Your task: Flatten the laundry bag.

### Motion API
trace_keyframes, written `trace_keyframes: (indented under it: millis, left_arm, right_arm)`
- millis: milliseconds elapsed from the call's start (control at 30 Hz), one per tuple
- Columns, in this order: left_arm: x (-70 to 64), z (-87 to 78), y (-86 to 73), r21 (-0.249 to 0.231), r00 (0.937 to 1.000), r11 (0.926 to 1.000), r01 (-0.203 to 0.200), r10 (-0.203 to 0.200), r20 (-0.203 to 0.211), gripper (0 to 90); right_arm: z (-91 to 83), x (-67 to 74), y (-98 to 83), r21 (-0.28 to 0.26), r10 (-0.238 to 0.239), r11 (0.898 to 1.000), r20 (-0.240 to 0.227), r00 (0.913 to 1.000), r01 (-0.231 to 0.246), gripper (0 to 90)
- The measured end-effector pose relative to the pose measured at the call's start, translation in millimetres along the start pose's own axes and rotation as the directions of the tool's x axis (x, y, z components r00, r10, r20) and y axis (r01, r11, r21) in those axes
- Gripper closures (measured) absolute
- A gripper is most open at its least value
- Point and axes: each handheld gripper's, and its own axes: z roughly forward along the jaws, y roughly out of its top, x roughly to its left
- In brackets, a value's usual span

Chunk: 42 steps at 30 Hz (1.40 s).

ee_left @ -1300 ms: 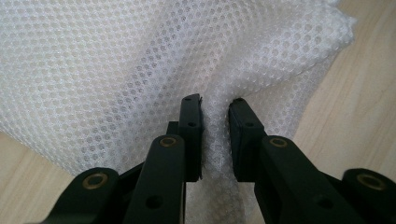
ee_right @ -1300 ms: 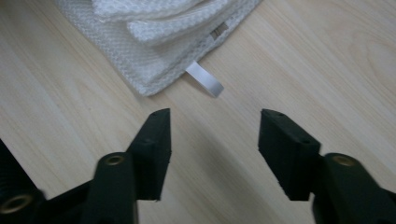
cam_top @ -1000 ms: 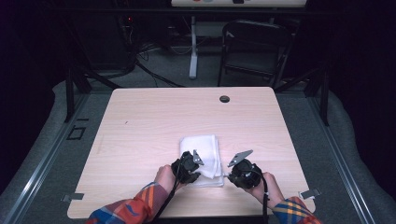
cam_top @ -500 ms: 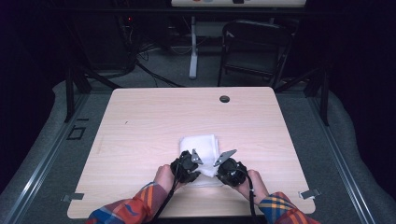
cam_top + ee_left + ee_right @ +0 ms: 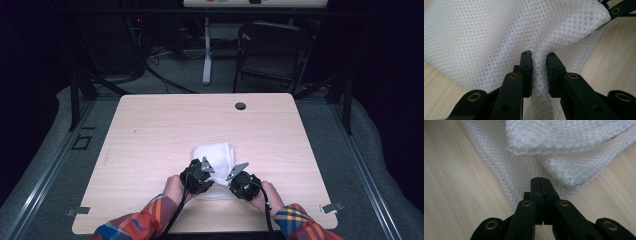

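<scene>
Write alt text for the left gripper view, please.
The left gripper's two black jaws pinch a raised fold of white honeycomb-mesh cloth, which lies on a light wooden table. The other gripper's black tip meets the cloth's far corner.

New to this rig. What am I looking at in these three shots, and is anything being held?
No robot here: a person in plaid sleeves holds a two-jaw hand gripper in each hand. The high view looks down on a wooden table from above. The other two views come from cameras riding on each gripper, looking along its black jaws. On the table lies a white mesh cloth, partly folded. The left gripper has a fold of the mesh between its nearly closed jaws. The right gripper has its jaws together at the cloth's edge; whether mesh is pinched there is unclear.
</scene>
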Motion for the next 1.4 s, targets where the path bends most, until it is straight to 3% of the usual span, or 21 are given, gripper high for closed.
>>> trace_keyframes:
  millis: [500,633,967,1167,1400]
  left_arm:
    - [4.9,-5.7,-3.3,-0.032,0.9995,0.9991,0.029,-0.029,-0.011,74.8]
    - [6.4,-6.7,-4.0,-0.02,0.9996,0.9995,0.025,-0.026,-0.011,72.5]
    - [9.8,-12.0,-6.4,-0.038,0.9984,0.9978,0.053,-0.054,-0.017,78.9]
    - [12.9,-14.5,-7.8,-0.047,0.9973,0.9965,0.069,-0.07,-0.022,79.2]
    - [15.0,-19.5,-9.6,-0.06,0.9971,0.9958,0.07,-0.071,-0.027,78.8]
  right_arm:
    - [0.0,-0.6,-1.4,-0.01,0.0,1.0,-0.008,1.0,-0.001,90.0]
    - [-0.5,-0.7,-0.8,-0.001,-0.012,1.0,-0.003,0.9999,0.012,90.0]
    - [-0.5,-1.8,-1.4,-0.006,-0.009,1.0,-0.008,0.9999,0.009,90.0]
    - [-0.8,-1.7,-1.0,0.002,-0.027,1.0,-0.004,0.9996,0.027,90.0]
    - [-0.1,-1.4,-1.5,-0.009,-0.017,1.0,-0.007,0.9998,0.017,90.0]
